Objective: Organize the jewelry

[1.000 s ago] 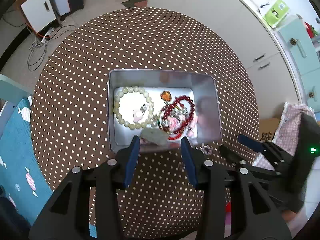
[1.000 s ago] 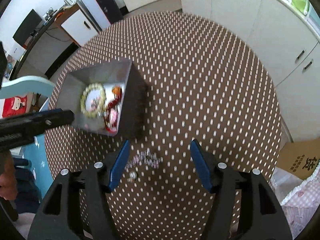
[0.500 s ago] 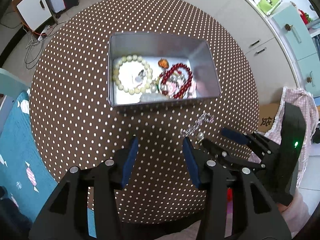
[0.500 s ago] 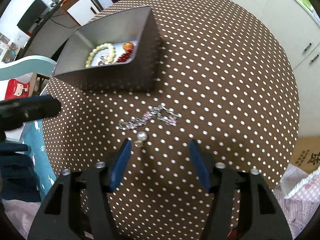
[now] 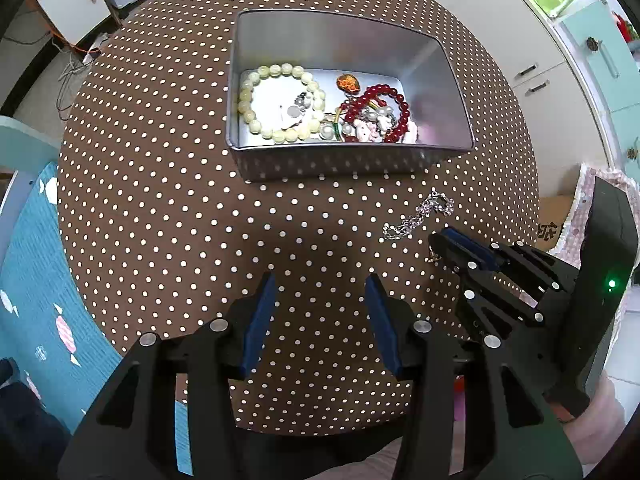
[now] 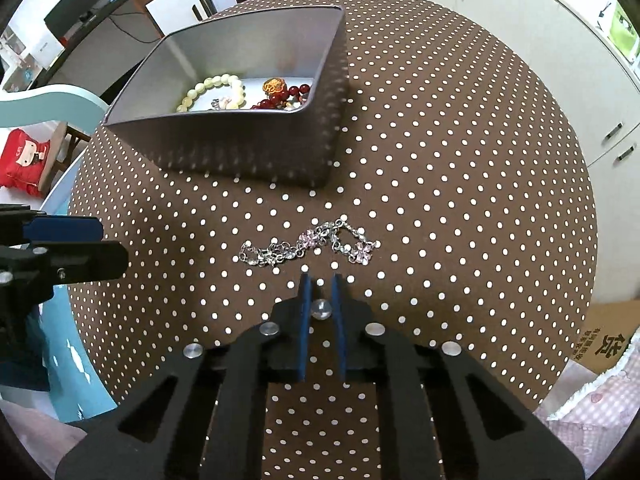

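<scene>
A silver tin [image 5: 344,162] [image 6: 260,152] on the dotted table holds a pale green bead bracelet [image 5: 280,104], a red bead bracelet [image 5: 376,114] and small charms. A silver chain bracelet with pink flowers [image 6: 310,242] [image 5: 420,216] lies on the cloth in front of the tin. My right gripper [image 6: 321,292] has closed on a pearl earring [image 6: 322,308] just short of the chain. It shows at the right of the left wrist view [image 5: 444,240]. My left gripper [image 5: 320,300] is open and empty, held over bare cloth before the tin.
The round table has a brown polka-dot cloth [image 5: 160,200]. White cabinets [image 6: 520,20] stand behind it. A teal chair [image 6: 48,104] is at the left. A cardboard box [image 6: 612,340] sits on the floor at the right.
My right gripper has come down at the pearl earring and closed its jaws on it. My left gripper has drawn back from the tin and stays open.
</scene>
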The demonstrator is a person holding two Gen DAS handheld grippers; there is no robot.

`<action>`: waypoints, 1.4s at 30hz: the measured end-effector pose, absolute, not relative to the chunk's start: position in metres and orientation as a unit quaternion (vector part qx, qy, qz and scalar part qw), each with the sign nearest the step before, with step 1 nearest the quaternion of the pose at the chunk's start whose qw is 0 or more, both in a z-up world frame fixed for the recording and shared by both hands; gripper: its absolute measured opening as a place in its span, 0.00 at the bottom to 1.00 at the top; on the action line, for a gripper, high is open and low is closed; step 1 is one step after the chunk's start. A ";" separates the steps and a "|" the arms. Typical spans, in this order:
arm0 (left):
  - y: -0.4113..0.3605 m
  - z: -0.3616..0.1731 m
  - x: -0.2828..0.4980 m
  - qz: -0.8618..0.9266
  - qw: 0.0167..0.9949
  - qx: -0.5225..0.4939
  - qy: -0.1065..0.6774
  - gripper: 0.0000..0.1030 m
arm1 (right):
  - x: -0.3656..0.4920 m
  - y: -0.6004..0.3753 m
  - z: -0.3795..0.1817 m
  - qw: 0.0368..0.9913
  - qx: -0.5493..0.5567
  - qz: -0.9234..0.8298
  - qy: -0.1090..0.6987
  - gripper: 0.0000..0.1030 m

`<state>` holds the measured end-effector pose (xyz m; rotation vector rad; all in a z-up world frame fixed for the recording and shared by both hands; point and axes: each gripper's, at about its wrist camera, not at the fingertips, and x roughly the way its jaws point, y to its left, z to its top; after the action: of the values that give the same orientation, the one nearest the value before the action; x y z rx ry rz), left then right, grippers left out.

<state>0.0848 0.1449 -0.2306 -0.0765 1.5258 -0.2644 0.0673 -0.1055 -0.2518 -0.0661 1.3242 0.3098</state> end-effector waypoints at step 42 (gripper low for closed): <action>0.035 -0.267 0.104 -0.248 0.718 0.088 0.644 0.35 | 0.056 -0.208 -0.203 0.807 0.112 0.073 0.575 0.09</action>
<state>0.1039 0.0351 -0.2669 0.1945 1.4238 -0.5495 0.0564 -0.2077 -0.2026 0.2406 1.2314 0.1558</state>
